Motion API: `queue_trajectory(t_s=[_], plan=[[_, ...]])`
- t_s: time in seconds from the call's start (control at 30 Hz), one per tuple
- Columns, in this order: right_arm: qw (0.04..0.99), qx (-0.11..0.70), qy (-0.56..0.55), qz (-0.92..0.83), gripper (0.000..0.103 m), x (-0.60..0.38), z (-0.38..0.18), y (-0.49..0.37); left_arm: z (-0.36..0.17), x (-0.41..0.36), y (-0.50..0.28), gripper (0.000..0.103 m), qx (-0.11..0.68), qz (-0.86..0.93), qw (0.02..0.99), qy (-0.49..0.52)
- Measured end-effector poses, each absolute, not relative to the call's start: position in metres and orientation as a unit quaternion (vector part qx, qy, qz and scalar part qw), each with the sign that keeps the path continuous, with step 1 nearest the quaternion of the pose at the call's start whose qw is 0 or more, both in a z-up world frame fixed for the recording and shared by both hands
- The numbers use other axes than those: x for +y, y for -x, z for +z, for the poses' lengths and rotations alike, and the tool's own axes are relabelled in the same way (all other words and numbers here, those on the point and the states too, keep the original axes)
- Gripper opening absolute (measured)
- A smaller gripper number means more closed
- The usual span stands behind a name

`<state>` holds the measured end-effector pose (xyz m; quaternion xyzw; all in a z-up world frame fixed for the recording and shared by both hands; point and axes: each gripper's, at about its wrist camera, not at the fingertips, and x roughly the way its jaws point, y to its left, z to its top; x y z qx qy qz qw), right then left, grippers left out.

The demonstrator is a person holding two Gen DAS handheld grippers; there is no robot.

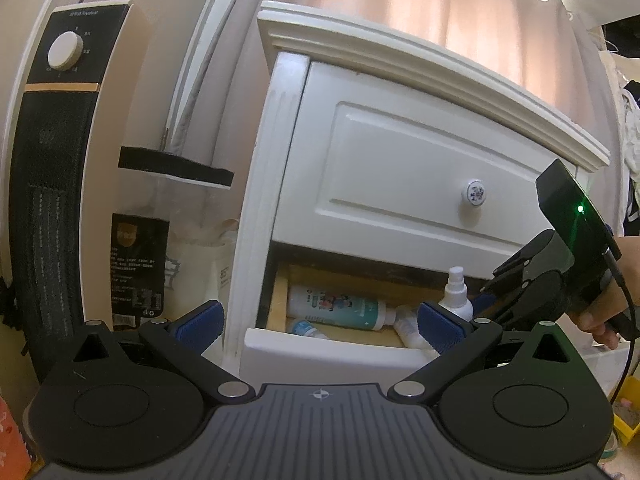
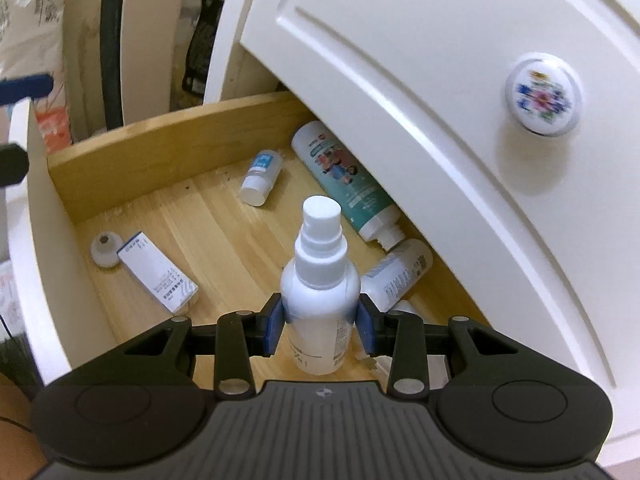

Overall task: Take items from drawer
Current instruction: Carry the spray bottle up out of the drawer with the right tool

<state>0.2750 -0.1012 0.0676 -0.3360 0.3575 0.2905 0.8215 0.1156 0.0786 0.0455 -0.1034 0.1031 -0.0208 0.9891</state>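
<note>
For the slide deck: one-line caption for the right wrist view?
Right gripper shut on an upright white spray bottle in the open wooden drawer, other bottles lying behind.

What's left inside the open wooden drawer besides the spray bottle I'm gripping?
Besides the white spray bottle: a large teal-labelled bottle, a small blue-labelled bottle, a white lying bottle, a small white box and a round white piece. The upper drawer front covers the back.

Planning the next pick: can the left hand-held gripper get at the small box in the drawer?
Probably yes: left hand-held gripper is open and empty, and the small box lies uncovered on the open drawer floor, apart from the right hand-held gripper.
</note>
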Motion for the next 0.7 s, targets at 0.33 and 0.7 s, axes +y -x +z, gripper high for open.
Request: queue_trajectory(t_s=[0.33, 0.7], plan=[[0.854, 0.337, 0.288, 0.272, 0.038, -0.126, 0.085, -0.263, 0.047, 0.077, -0.110, 0.103, 0.103, -0.032, 0.989, 0.104], [0.881, 0.304, 0.267, 0.245, 0.038, -0.147, 0.115, -0.235, 0.048, 0.070, -0.099, 0.103, 0.106, -0.036, 0.989, 0.101]])
